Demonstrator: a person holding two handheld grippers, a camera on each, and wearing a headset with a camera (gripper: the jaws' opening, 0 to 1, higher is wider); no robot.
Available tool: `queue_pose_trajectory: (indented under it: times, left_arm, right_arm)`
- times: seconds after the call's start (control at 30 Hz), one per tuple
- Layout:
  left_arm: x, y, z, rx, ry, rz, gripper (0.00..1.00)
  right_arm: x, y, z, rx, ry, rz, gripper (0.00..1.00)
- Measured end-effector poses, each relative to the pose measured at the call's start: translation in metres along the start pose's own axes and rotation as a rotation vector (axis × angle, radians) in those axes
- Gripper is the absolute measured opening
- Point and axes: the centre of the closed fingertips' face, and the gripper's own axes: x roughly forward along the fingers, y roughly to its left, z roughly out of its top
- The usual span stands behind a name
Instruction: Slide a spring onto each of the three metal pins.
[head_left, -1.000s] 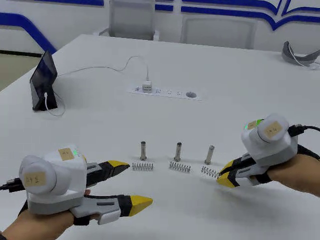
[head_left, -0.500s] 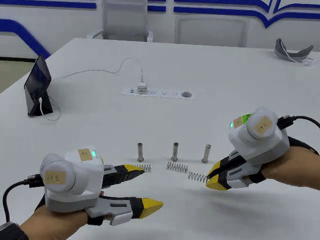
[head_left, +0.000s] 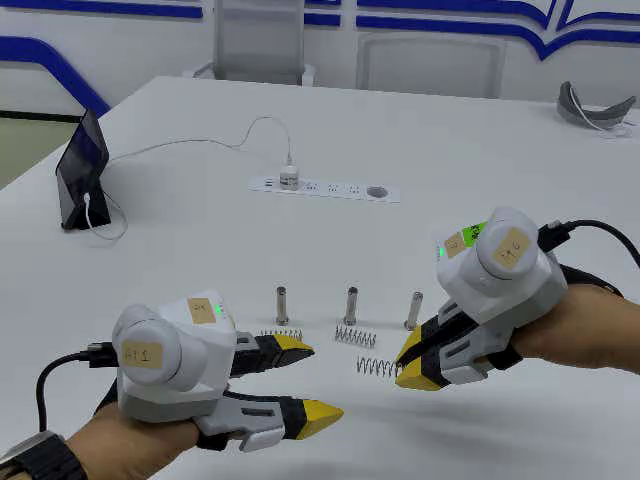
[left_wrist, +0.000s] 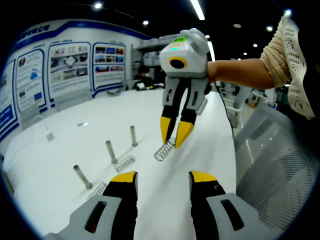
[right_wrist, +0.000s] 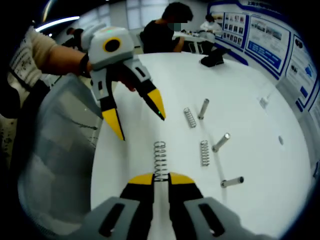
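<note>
**Held spring** (head_left: 378, 366): your right gripper (head_left: 410, 372) pinches one end of it, jaws closed narrow. The free end points across the desk (head_left: 200, 230) toward your left gripper (head_left: 315, 380), and its long axis lies nearly flat.

**Right pin** (head_left: 415, 309): it stands upright just beyond your right gripper, on the far-edge side, and is the nearest of the three. You will probably need to tip the spring upright above it.

**Left gripper**: jaws spread wide, holding nothing, beside the left spring (head_left: 281, 334).

The bench (head_left: 200, 250) is white. The left tool (head_left: 315, 380) and right tool (head_left: 410, 368) carry yellow tips. The pins (head_left: 351, 303) and every spring (head_left: 355, 336) look silvery.
</note>
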Motion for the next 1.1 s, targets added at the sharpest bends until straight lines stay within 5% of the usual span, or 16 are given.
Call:
queue_pose_trajectory:
  times: [0.57, 1.1]
  left_arm:
    - [0.006, -0.019, 0.007, 0.068, 0.005, -0.060, 0.28]
    - [0.012, -0.025, 0.001, 0.170, 0.032, -0.093, 0.12]
  right_arm:
    - [0.005, 0.025, 0.018, -0.136, 0.066, 0.078, 0.12]
    - [0.000, 0.036, 0.023, -0.173, 0.108, 0.072, 0.12]
